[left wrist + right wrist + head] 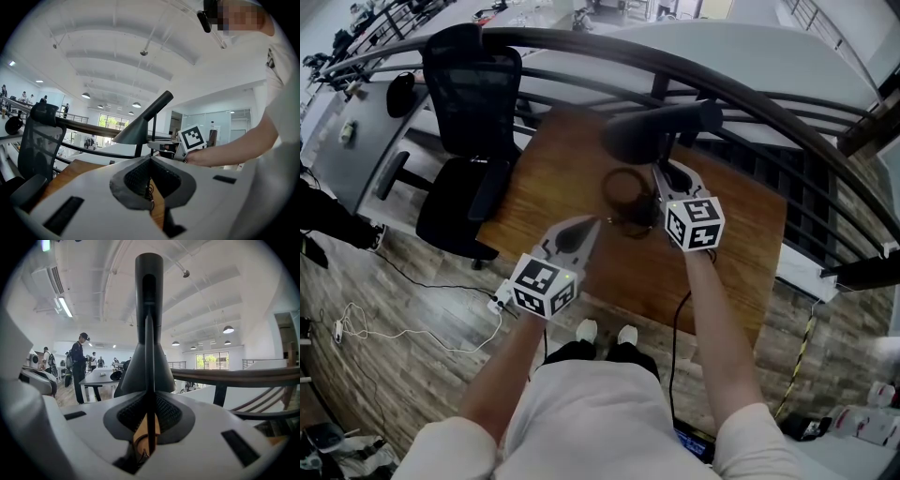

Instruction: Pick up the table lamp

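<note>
Looking down from the head view, the table lamp (661, 131) rises over the wooden worktop (741, 244). The right gripper (664, 178) is at its stem, and the left gripper (591, 225) is nearer the person, apart from it. From the left gripper view, its fingers (133, 180) meet with nothing between them. From the right gripper view, the fingers (176, 416) pinch the lamp's thin stem (150, 380), with the shade above.

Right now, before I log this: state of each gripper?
Left gripper: jaws closed, holding nothing.
Right gripper: jaws closed on the table lamp, gripping its thin stem.
</note>
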`<state>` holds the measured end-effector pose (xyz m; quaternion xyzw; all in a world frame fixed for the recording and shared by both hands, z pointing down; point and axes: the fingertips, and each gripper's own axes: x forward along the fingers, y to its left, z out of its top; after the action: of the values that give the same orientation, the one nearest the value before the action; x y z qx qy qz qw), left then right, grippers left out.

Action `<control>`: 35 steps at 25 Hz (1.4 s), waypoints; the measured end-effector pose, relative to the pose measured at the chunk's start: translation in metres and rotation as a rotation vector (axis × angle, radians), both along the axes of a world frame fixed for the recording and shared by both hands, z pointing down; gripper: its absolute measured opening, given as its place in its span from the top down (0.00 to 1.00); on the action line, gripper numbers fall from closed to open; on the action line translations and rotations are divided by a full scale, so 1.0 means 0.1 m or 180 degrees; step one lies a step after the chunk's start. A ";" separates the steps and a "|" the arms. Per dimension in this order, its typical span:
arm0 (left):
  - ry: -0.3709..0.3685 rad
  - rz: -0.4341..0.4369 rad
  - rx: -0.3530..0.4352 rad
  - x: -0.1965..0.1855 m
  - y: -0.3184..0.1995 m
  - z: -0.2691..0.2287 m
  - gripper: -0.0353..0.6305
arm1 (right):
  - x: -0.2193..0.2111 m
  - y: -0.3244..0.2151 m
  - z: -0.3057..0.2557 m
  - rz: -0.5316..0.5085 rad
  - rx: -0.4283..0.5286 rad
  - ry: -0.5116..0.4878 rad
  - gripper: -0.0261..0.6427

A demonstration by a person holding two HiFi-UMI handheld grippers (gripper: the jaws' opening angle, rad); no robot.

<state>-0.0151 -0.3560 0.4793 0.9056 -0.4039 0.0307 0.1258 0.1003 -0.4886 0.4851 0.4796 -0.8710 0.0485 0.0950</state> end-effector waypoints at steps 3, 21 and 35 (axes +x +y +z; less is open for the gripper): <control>-0.0007 0.0017 -0.0008 0.02 0.01 -0.01 0.94 | 0.01 0.03 -0.05 -0.0001 0.0039 -0.0029 0.87; -0.0012 0.0073 -0.0011 0.12 0.02 -0.06 0.94 | 0.27 0.34 -0.29 0.0049 0.0159 -0.0051 0.87; 0.0069 0.0278 0.0085 0.33 0.00 -0.19 0.94 | 0.51 0.71 -0.68 0.0128 0.0286 -0.0253 0.87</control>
<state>0.0182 -0.3556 0.4603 0.9242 -0.3630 0.0210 0.1165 0.1512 -0.4178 0.4168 0.4985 -0.8656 0.0302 0.0377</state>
